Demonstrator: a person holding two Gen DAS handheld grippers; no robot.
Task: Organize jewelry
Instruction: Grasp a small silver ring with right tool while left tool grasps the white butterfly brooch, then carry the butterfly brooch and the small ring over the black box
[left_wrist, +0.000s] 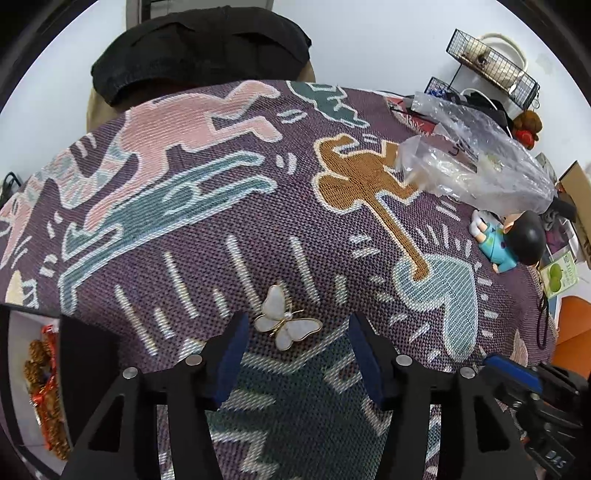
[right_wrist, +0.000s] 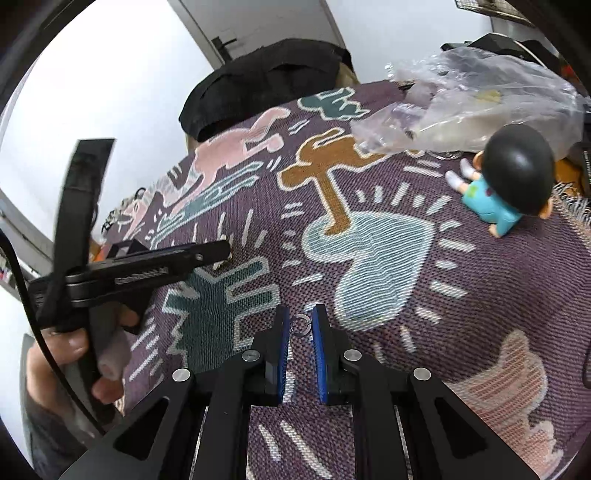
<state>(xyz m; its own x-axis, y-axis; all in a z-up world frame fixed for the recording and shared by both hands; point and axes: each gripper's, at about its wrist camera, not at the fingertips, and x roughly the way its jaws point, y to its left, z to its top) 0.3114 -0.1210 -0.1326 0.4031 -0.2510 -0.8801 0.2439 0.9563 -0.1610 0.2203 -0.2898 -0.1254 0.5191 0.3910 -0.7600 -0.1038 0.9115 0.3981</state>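
Observation:
A white and gold butterfly brooch (left_wrist: 286, 322) lies flat on the patterned woven cloth (left_wrist: 258, 206). My left gripper (left_wrist: 298, 324) stands open around it, one blue pad on each side, neither pressing on it. In the right wrist view a small silver ring (right_wrist: 301, 325) sits pinched between the blue pads of my right gripper (right_wrist: 300, 312), which is shut on it over the cloth (right_wrist: 480, 295). The left gripper (right_wrist: 212, 253) also shows there at the left, held by a hand (right_wrist: 74, 347) and pointing down at the cloth.
A crumpled clear plastic bag (left_wrist: 476, 166) and a toy figure in blue (left_wrist: 509, 240) lie at the far right. A white box with brown beaded jewelry (left_wrist: 44, 387) sits at the near left edge. Black fabric (left_wrist: 199, 55) lies behind the cloth, and a wire rack (left_wrist: 491, 66) hangs on the wall.

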